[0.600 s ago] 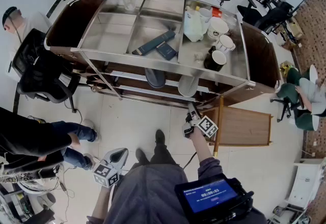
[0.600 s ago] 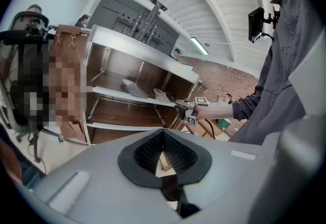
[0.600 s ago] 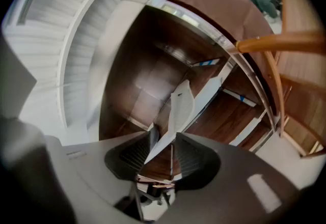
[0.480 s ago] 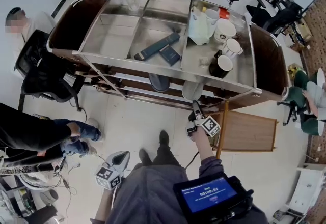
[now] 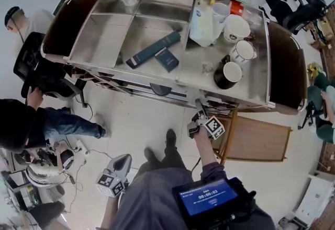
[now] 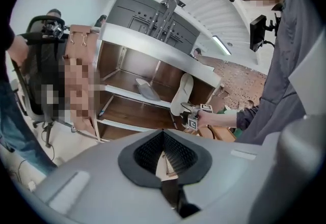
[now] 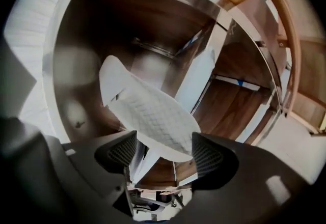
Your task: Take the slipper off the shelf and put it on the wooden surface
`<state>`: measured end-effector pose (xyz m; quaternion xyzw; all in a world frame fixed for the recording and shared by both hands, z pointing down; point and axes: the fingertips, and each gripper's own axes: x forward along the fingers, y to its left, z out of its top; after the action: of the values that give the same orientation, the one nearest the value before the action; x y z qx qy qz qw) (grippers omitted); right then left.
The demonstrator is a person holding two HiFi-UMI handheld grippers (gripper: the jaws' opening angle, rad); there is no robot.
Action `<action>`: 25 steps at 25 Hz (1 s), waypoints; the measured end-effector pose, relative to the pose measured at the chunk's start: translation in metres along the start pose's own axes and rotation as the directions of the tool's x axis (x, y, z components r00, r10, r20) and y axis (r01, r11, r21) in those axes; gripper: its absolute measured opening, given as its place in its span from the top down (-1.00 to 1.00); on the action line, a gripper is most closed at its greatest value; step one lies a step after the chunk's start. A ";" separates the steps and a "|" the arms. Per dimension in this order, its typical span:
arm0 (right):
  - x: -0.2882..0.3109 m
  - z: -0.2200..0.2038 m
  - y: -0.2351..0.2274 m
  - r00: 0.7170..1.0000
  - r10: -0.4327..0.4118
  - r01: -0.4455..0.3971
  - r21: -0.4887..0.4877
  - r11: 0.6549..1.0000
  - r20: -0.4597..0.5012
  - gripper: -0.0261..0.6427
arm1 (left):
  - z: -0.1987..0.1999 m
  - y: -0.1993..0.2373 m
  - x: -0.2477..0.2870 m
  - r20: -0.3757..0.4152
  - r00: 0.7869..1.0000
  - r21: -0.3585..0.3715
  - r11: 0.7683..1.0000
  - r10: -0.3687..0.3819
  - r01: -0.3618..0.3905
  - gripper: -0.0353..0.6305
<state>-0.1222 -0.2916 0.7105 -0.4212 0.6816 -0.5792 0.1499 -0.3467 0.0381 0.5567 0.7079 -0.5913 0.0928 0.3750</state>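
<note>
Slipper [image 7: 153, 113]: white, quilted, standing on end and leaning on the shelf [image 6: 125, 94], not yet lifted. Its near end sits between the jaws of my right hand-held gripper [image 7: 163, 156], which is wide open. There is a pad on either side, and neither presses as far as I can see. A second, grey slipper [image 6: 145, 89] lies flat on the same shelf, to the left of that gripper, apart from the white one. The wooden table [image 5: 259, 137] is off to the gripper's right and a little behind it, near. My left hand-held gripper [image 6: 164, 152] is closed on nothing, held low and well back from the shelf.

Step in hand, I'd say: the grasp, with the reach done and the squeeze not made. Next move calls for closing the pads firmly on the slipper's end, since it looks soft and may flop. Then draw it back clear of the shelf edge, swing right and lay it on the wooden table.
</note>
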 end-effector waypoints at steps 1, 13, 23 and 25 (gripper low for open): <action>0.000 0.002 0.001 1.000 -0.013 0.013 0.017 1.000 0.015 -0.05 | 0.001 -0.003 0.003 -0.006 1.000 0.002 1.000 -0.006 0.006 0.85; -0.061 0.033 0.038 0.998 0.033 -0.021 -0.215 0.976 0.051 -0.03 | 0.015 -0.033 0.032 -0.008 0.998 0.058 0.996 -0.068 0.068 0.85; 0.003 -0.061 -0.076 0.897 -0.170 -0.111 -0.581 0.806 -0.408 -0.14 | 0.000 -0.033 0.140 -0.070 0.969 -0.026 0.971 -0.239 0.237 0.85; -0.017 -0.084 -0.057 0.886 -0.113 -0.195 -0.582 0.789 -0.449 -0.07 | -0.014 -0.034 0.158 -0.115 0.954 -0.019 0.960 -0.278 0.278 0.85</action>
<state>-0.1472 -0.2218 0.7821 -0.2813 0.8568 -0.4061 -0.1480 -0.2665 -0.0730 0.6429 0.7769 -0.4630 0.0795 0.4192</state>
